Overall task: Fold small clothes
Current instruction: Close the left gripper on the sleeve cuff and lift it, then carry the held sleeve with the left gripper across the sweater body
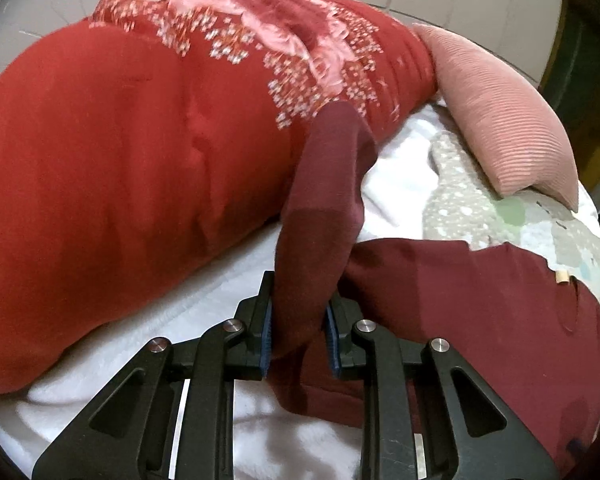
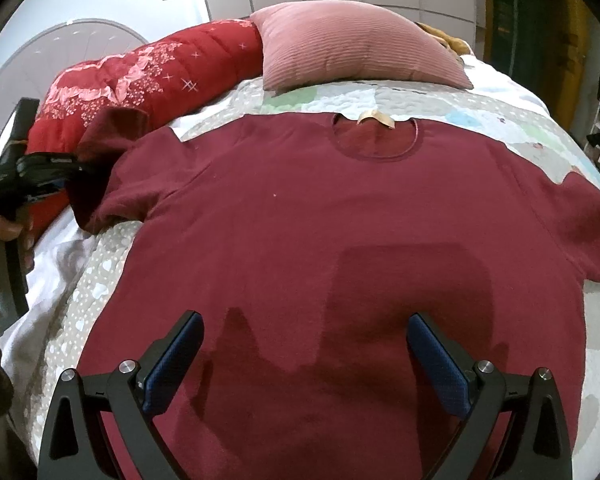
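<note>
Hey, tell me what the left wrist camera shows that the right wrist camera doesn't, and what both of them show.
Only the left wrist view shows the left tongs close up, their blue pads shut on the maroon sleeve.

Only the right wrist view shows the whole maroon shirt spread flat, its neckline label, the open right tongs above the hem, and the hand gripping the left tool.

Both show the shirt, the red floral quilt, the pink ribbed pillow and the patterned bedspread.
</note>
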The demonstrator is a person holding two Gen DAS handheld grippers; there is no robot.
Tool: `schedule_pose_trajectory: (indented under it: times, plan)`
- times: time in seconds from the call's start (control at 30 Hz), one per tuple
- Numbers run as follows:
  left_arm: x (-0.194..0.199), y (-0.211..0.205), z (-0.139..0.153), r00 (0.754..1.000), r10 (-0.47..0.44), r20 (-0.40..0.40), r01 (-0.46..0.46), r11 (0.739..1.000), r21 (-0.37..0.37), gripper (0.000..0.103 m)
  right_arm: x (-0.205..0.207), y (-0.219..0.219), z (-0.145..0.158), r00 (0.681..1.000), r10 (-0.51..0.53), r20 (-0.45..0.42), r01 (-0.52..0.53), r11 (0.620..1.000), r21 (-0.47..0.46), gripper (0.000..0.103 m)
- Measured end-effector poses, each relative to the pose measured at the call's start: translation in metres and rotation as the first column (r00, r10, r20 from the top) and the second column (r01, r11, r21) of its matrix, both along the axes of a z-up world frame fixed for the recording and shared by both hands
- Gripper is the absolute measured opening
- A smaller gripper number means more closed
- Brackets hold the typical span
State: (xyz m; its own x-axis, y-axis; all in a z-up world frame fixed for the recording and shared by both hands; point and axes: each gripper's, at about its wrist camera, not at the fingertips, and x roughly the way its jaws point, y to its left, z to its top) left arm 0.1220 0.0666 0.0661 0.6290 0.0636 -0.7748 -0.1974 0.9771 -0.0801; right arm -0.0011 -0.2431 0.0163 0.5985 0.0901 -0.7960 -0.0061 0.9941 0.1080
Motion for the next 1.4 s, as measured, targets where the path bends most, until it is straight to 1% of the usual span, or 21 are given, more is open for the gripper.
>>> schedule_pose_trajectory:
  times: [0.4, 0.5, 0.57, 0.7, 0.77, 0.87, 0.97, 1.03, 1.1, 1.13, 1.2, 1.23, 1.27, 1.33, 1.4]
  plan:
    - [-0.007, -0.005, 0.008, 1.000, -0.015, 0.009, 0.015, 1.000, 0.017, 0.020, -0.006, -0.005, 0.004, 1.000, -0.012, 0.003, 0.012, 1.000, 0.002, 0.101]
    - [-0.008, -0.005, 0.009, 1.000, -0.018, 0.008, 0.018, 1.000, 0.010, 0.020, -0.007, -0.007, 0.006, 1.000, -0.018, 0.009, 0.018, 1.000, 0.011, 0.101]
    - [-0.010, -0.005, 0.011, 1.000, -0.026, 0.011, 0.026, 1.000, -0.014, 0.020, -0.008, -0.008, 0.007, 1.000, -0.021, 0.013, 0.021, 1.000, 0.017, 0.101]
    - [-0.020, -0.008, 0.023, 0.997, -0.070, 0.041, 0.074, 0.991, -0.113, 0.020, -0.008, -0.009, 0.008, 1.000, -0.027, 0.016, 0.026, 0.999, 0.019, 0.101]
    - [-0.028, -0.016, 0.033, 0.991, -0.115, 0.068, 0.123, 0.982, -0.143, 0.020, -0.008, -0.010, 0.009, 0.999, -0.030, 0.020, 0.029, 0.999, 0.023, 0.101]
    - [-0.040, -0.030, 0.046, 0.976, -0.192, 0.103, 0.208, 0.961, -0.184, 0.020, -0.009, -0.010, 0.012, 0.999, -0.034, 0.028, 0.033, 0.999, 0.030, 0.101]
    - [-0.049, -0.044, 0.055, 0.959, -0.253, 0.127, 0.277, 0.931, -0.237, 0.020, -0.010, -0.011, 0.015, 0.999, -0.034, 0.038, 0.032, 0.999, 0.034, 0.101]
    - [-0.055, -0.054, 0.056, 0.945, -0.298, 0.133, 0.325, 0.901, -0.287, 0.020, -0.009, -0.011, 0.017, 0.999, -0.033, 0.043, 0.032, 0.999, 0.034, 0.101]
    - [-0.058, -0.070, 0.050, 0.928, -0.352, 0.123, 0.373, 0.874, -0.313, 0.020, -0.009, -0.012, 0.019, 0.998, -0.034, 0.051, 0.032, 0.999, 0.031, 0.101]
    - [-0.060, -0.081, 0.043, 0.921, -0.372, 0.114, 0.389, 0.863, -0.323, 0.020, -0.008, -0.014, 0.021, 0.998, -0.041, 0.057, 0.039, 0.999, 0.027, 0.101]
    - [-0.060, -0.096, 0.026, 0.914, -0.397, 0.085, 0.401, 0.852, -0.337, 0.020, -0.006, -0.021, 0.024, 0.996, -0.065, 0.065, 0.062, 0.997, 0.037, 0.101]
    - [-0.059, -0.106, 0.013, 0.906, -0.419, 0.052, 0.411, 0.845, -0.342, 0.020, -0.004, -0.027, 0.025, 0.995, -0.080, 0.068, 0.076, 0.996, 0.055, 0.101]
    - [-0.059, -0.116, -0.002, 0.897, -0.441, 0.016, 0.419, 0.841, -0.342, 0.020, -0.003, -0.032, 0.025, 0.993, -0.095, 0.070, 0.089, 0.993, 0.074, 0.101]
    - [-0.060, -0.130, -0.026, 0.884, -0.466, -0.038, 0.431, 0.842, -0.324, 0.020, 0.003, -0.040, 0.026, 0.991, -0.117, 0.071, 0.109, 0.988, 0.108, 0.101]
    - [-0.060, -0.134, -0.034, 0.882, -0.468, -0.051, 0.433, 0.849, -0.302, 0.020, 0.012, -0.044, 0.025, 0.990, -0.123, 0.073, 0.115, 0.988, 0.106, 0.101]
